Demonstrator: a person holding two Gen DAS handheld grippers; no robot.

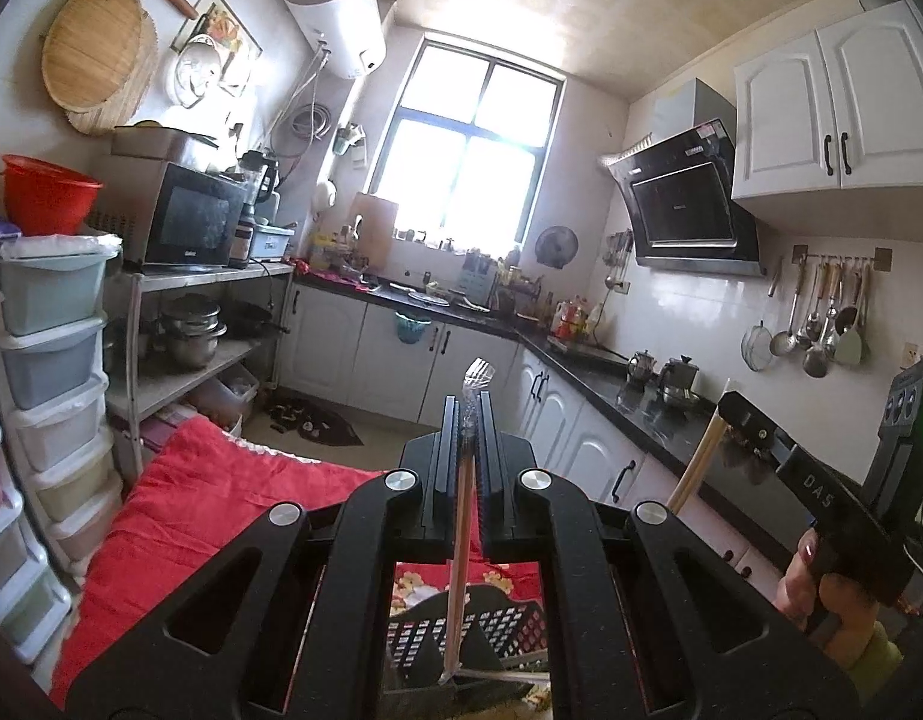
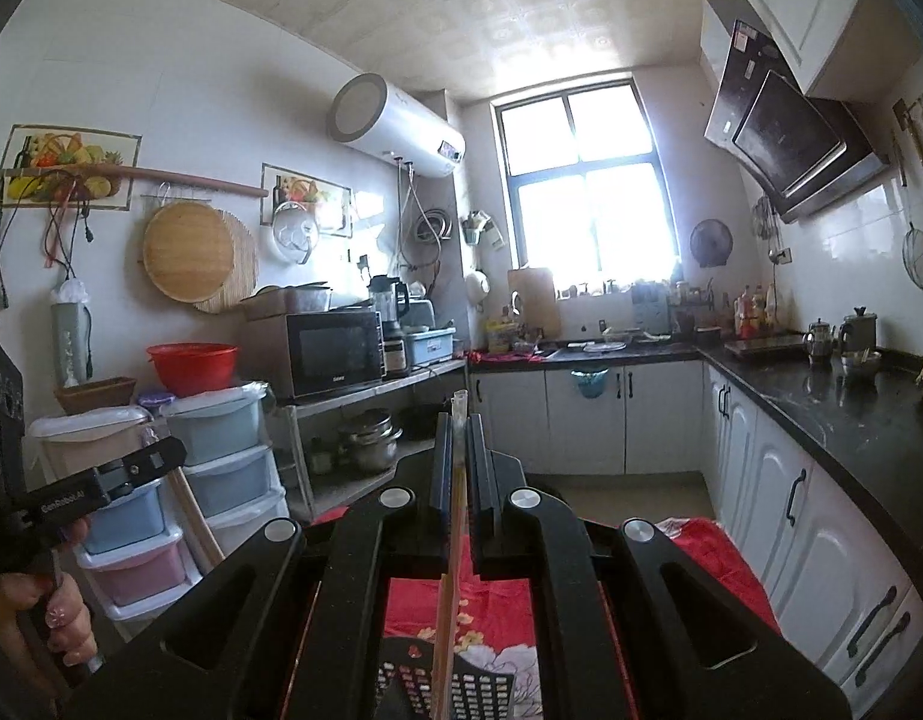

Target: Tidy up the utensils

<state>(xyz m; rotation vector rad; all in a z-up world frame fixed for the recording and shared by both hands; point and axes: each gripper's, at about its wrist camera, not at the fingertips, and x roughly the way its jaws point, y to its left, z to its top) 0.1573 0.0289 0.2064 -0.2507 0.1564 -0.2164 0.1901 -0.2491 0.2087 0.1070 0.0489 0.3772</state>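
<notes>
Two grippers, left (image 1: 469,414) gripping one fork (image 1: 478,373), right (image 2: 456,438) one chopstick pack (image 2: 455,516)

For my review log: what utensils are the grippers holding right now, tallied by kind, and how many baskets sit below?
Wrapped plastic fork, in left gripper: 1
Wrapped chopsticks, in right gripper: 1 pack
Black perforated basket on the red cloth: 1
Total: 3

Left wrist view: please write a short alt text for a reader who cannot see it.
The left gripper is shut on a clear plastic fork in a transparent wrapper, tines forward, above a black perforated plastic basket on a red floral cloth. At right, the right gripper holds pale wooden chopsticks. Behind is a kitchen with a bright window.
</notes>
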